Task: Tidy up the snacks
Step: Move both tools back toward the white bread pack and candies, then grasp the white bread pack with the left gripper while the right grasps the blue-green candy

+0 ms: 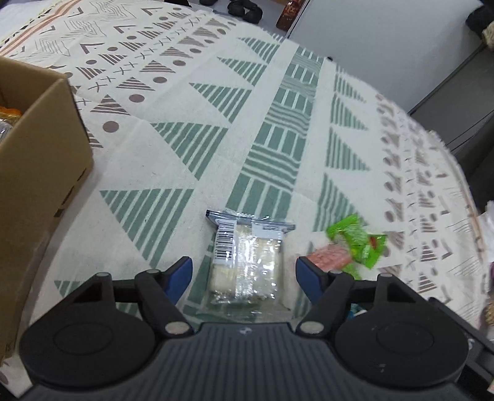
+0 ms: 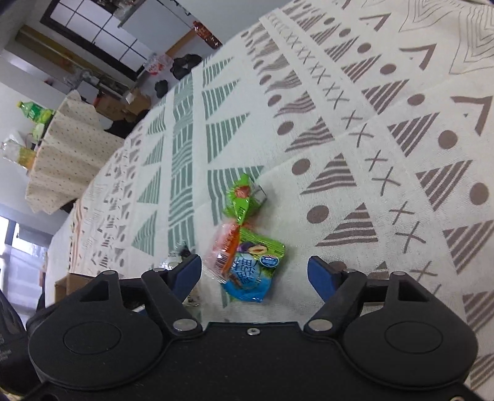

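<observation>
Our left tool [image 1: 244, 271] gapes wide around the clear wafer packet [image 1: 247, 262], gripping nothing; its slick film could slide out as we close. Our right tool [image 2: 254, 271] is equally open and empty over the blue packet [image 2: 250, 274]. Beyond the wafer packet we count three small packets, one cardboard box [image 1: 37, 172] on the counter [image 1: 278, 123].

1. Bench [image 2: 386, 129]: covered by cream cloth printed with green and brown triangles, dots, crosses.
2. Round side table [image 2: 58, 160]: dotted cream cloth, bottles on top.
3. Dark-framed gridded window [image 2: 92, 27]: on pale wall.
4. Dark cabinet [image 1: 463, 101]: beyond the bench edge.
</observation>
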`<state>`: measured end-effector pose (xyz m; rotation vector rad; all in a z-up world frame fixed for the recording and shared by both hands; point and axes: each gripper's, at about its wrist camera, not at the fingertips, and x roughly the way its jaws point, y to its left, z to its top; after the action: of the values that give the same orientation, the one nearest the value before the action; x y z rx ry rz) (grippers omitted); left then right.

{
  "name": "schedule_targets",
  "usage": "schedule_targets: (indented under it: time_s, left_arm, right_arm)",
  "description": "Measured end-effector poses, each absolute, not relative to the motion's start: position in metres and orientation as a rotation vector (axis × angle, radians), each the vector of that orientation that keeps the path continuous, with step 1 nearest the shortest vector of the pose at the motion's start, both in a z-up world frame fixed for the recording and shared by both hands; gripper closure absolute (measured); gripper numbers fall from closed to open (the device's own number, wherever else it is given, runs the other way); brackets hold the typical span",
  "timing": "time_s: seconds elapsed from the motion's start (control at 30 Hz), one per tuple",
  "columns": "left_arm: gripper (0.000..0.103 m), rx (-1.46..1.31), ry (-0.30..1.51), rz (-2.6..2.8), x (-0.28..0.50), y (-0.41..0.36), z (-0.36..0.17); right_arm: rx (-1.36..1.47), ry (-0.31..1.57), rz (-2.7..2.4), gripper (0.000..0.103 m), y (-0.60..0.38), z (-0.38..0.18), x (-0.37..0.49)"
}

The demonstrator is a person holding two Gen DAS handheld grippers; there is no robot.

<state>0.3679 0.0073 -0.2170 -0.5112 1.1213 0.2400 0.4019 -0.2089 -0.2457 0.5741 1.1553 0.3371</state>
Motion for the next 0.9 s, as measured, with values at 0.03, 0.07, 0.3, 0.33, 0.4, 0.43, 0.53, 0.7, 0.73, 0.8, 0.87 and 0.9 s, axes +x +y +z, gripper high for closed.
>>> schedule_targets:
  time_s: [0.03, 0.07, 0.3, 0.33, 0.4, 0.43, 0.53, 0.7, 0.73, 0.8, 0.87, 0.9]
  left_arm:
    - [0.030, -0.510, 1.132, 0.241, 0.370, 0.007, -0.221]
    - [0.030, -0.508, 1.139, 0.244, 0.371, 0.006, -0.224]
    - [0.040, -0.439, 1.146, 0.275, 0.373, -0.001, -0.226]
    - [0.045, -0.435, 1.145, 0.281, 0.372, -0.001, -0.226]
    - [0.051, -0.425, 1.144, 0.299, 0.370, -0.001, -0.225]
    - [0.052, -0.424, 1.139, 0.298, 0.369, -0.001, -0.225]
    - [0.055, -0.412, 1.133, 0.293, 0.365, -0.002, -0.223]
    - [0.056, -0.409, 1.142, 0.294, 0.352, -0.006, -0.218]
    - [0.056, -0.418, 1.144, 0.294, 0.349, -0.007, -0.217]
    - [0.056, -0.418, 1.138, 0.293, 0.342, -0.009, -0.211]
    - [0.056, -0.419, 1.128, 0.295, 0.335, -0.009, -0.203]
    - [0.056, -0.423, 1.124, 0.300, 0.331, -0.009, -0.199]
  right_arm:
    - [0.573, 1.154, 0.340, 0.027, -0.208, -0.247, 0.402]
    - [0.568, 1.150, 0.344, 0.027, -0.207, -0.248, 0.403]
    - [0.506, 1.144, 0.359, 0.027, -0.196, -0.250, 0.406]
    - [0.492, 1.143, 0.362, 0.027, -0.195, -0.250, 0.406]
    - [0.470, 1.137, 0.365, 0.027, -0.192, -0.250, 0.405]
    - [0.460, 1.134, 0.365, 0.027, -0.191, -0.250, 0.404]
    - [0.412, 1.123, 0.360, 0.031, -0.186, -0.249, 0.401]
    - [0.464, 1.157, 0.364, 0.069, -0.198, -0.253, 0.402]
    - [0.483, 1.161, 0.366, 0.070, -0.201, -0.253, 0.401]
    - [0.478, 1.163, 0.372, 0.070, -0.203, -0.250, 0.397]
    - [0.482, 1.164, 0.378, 0.071, -0.204, -0.247, 0.393]
    - [0.488, 1.160, 0.382, 0.071, -0.206, -0.245, 0.391]
